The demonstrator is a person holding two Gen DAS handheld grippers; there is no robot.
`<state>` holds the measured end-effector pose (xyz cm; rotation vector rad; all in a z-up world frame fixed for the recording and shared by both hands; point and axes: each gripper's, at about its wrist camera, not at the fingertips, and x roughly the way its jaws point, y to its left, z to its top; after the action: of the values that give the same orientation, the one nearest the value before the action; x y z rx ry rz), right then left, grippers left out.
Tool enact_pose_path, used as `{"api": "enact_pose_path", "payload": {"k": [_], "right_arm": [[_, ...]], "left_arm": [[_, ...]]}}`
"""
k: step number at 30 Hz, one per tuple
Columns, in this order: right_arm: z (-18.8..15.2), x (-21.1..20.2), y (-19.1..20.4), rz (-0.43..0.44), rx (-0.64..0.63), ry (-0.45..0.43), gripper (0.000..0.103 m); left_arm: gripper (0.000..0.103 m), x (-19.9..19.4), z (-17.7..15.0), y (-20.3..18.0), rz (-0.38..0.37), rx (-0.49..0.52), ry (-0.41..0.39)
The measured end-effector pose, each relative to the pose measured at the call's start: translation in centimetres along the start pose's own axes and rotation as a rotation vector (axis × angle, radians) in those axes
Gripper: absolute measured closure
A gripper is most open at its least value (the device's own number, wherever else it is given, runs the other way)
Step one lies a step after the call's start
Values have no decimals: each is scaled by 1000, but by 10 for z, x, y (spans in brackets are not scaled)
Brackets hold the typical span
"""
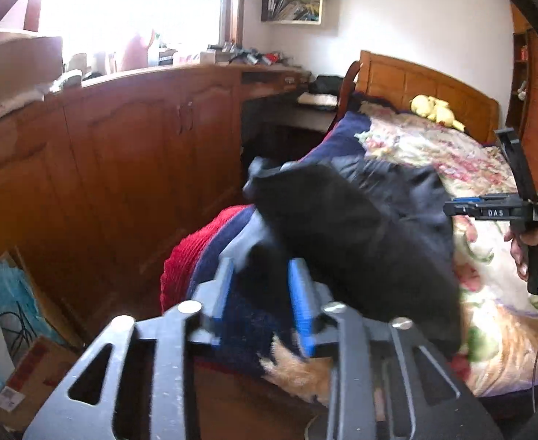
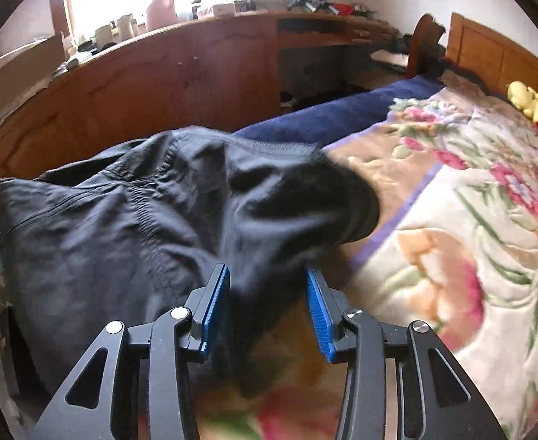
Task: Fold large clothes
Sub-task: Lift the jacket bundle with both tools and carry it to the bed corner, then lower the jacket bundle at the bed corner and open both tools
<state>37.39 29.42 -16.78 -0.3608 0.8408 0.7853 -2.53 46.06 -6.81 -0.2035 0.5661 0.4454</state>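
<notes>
Here, dark garment (image 2: 129, 212) at bed edge (image 1: 210, 256)

My left tool (image 1: 259, 286) stands parted, blurred dark garment (image 1: 360, 242) between its blue pads (image 1: 300, 304). Right tool (image 1: 452, 208) hovers over the floral bed (image 1: 463, 168).

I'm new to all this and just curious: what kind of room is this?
Most likely a bedroom: a bed with a wooden headboard and floral quilt, plus a yellow plush toy by the headboard.
</notes>
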Motion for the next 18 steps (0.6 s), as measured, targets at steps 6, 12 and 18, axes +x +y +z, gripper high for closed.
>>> {"api": "enact_pose_path", "payload": {"k": [6,12,18], "right_arm": [[-26,-77,4,4,-34,-104,47],[-63,-149,8,-4,-32,-179,37],[-102,-202,-12,-34,12,-244,31]], "left_arm": [[29,-24,14,-31,-39,40,-45],[22,-43,33,-80,-93,97,-86],[20,-55,49,-138,-150,158,-96]]}}
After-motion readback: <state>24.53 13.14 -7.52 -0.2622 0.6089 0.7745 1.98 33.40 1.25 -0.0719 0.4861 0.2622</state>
